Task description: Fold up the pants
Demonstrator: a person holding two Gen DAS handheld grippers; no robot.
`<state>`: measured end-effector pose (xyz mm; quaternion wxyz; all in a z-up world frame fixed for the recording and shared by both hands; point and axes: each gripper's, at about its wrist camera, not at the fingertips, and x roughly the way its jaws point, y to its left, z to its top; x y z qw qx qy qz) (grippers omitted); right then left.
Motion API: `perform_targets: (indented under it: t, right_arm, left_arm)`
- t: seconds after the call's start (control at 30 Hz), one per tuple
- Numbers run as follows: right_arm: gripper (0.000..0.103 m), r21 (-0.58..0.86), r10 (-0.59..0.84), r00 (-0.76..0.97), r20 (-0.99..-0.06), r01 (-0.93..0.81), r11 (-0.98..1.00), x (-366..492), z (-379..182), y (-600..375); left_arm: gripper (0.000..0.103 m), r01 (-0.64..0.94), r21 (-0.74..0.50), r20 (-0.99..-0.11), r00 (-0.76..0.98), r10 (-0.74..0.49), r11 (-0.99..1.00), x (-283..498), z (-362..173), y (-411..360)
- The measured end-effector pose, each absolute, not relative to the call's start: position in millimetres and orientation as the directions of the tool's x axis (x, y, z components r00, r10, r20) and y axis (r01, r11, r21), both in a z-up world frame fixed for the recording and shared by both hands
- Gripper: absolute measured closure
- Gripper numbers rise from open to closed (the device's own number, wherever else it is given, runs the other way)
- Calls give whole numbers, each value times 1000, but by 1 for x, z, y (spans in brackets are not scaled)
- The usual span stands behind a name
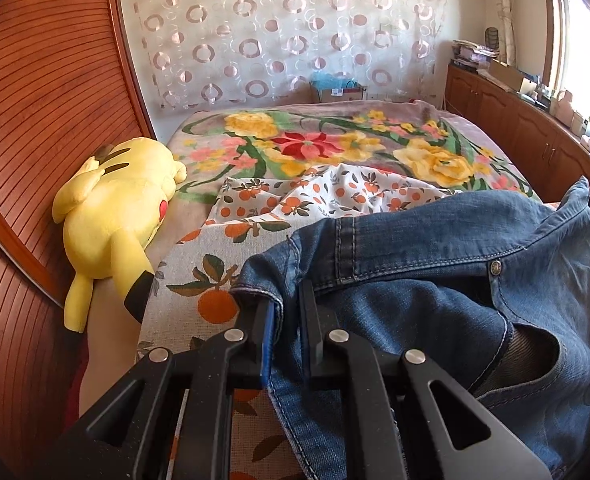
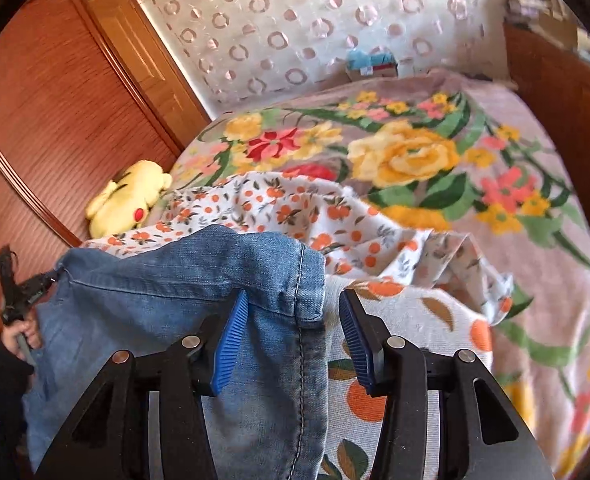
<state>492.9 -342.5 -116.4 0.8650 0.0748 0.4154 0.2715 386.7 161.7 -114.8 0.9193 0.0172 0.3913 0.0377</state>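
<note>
Pants (image 1: 435,280) of blue denim lie bunched on the bed, over an orange-print sheet (image 1: 203,264) that covers part of the floral blanket (image 1: 335,140). Your left tool (image 1: 285,304) is clenched on a hemmed edge of the denim, with the fabric pinched between its two narrow-set fingers; a metal rivet (image 1: 495,267) and an open pocket mouth show to the right of the grip. Your right tool (image 2: 293,320) is released, its blue ribbed pads (image 2: 231,340) spread wide, and a seamed fold of the pants hangs between them, touching the left pad but apart from the right one. A yellow plush toy (image 1: 115,220) lies at the bed's left edge against the wooden wardrobe (image 1: 43,120). In the right wrist view the pictures are blurred toward the far side of the bed.
</note>
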Motion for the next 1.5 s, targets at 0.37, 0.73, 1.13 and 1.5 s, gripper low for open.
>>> perform_targets:
  t: [0.37,0.73,1.13,1.5]
  right_arm:
    - [88,320,515,642,-567,-405,857,420,-71,-357]
    - [89,176,441,811,-385,-405,897,246,33,-373]
    - [89,112,347,824,-448,-333,936,236,16,-349]
    - [89,137,261,764,-590,-225,965,388,-57,-311]
  left_arm:
    - [96,10,-39,-632,774,-32,999,338,-64,156]
    - [96,67,-173,-367,922,-128,983,233,51,150]
    - [96,19,-146,-405,911,-77,989,261,37,153]
    - [96,-18,-58,-586,810,-20,998,387,-37,142]
